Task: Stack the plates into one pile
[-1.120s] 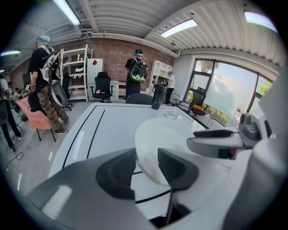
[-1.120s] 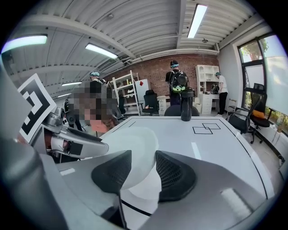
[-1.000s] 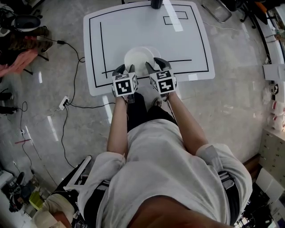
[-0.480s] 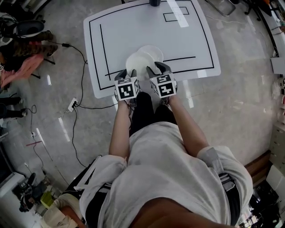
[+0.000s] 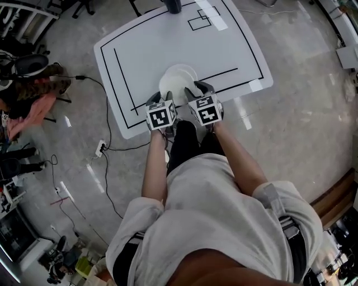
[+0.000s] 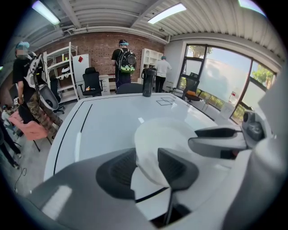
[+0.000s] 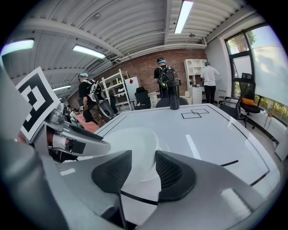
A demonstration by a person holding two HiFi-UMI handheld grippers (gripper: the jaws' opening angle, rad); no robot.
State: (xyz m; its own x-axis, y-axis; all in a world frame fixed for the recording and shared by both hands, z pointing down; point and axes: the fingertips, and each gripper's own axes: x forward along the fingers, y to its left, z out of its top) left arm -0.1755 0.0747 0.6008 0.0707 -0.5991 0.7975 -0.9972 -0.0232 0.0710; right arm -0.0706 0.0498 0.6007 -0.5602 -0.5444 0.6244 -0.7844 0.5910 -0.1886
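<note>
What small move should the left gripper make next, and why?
Probably close the left gripper on the rim of the near plate: that rim shows between its open jaws, and it overlaps the far plate only partly, so the pile is not yet made.

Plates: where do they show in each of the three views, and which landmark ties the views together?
Head view: plates upper centre, by the table's near edge.
Left gripper view: plates low centre, beyond the jaws.
Right gripper view: plates low, left of centre, beyond the jaws.
Shared landmark: dark flask at the table's far edge, in all three.
</note>
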